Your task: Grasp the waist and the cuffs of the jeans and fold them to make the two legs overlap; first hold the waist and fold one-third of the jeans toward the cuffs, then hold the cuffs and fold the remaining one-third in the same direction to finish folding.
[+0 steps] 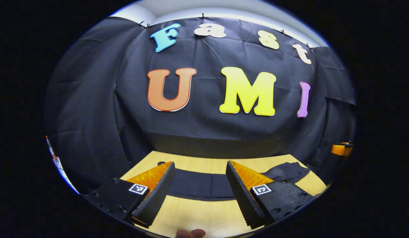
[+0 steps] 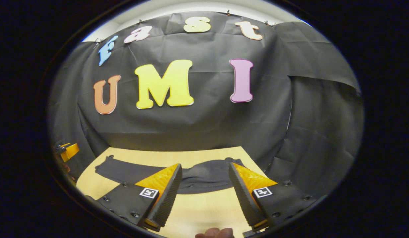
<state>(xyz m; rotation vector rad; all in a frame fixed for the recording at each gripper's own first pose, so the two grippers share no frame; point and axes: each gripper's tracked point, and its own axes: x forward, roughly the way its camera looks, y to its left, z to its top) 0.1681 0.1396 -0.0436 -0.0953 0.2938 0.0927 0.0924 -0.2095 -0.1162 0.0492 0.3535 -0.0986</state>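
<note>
Nearest the lens in the left gripper view, a fingertip (image 1: 190, 233) of the person's hand peeks in at the bottom edge, and just above it the left gripper (image 1: 200, 191) holds its fingers spread wide apart with nothing between them but bare bench (image 1: 198, 215). The right gripper view shows much the same: the right gripper (image 2: 204, 195) also stands released, fingers parted and gripping nothing, with a bit of the holding hand (image 2: 215, 233) at the bottom edge. The jeans (image 2: 164, 177) lie flat on the light wooden bench as a long dark strip running across, a little beyond both sets of fingers and not touched by either. In the left gripper view the same jeans (image 1: 204, 185) stretch between the fingers, with a broader, slightly bunched end off to the right; that end looks like the waist, though the dark fabric makes it hard to be sure. The strip looks narrow, so whether the legs already overlap cannot be told. Judging by this, the task is at its start, or at an approach before a grasp. The next move calls for both grippers to go forward and down to the cloth, one toward the waist and one toward the cuffs, and to pinch the edge cleanly through all layers.
</note>
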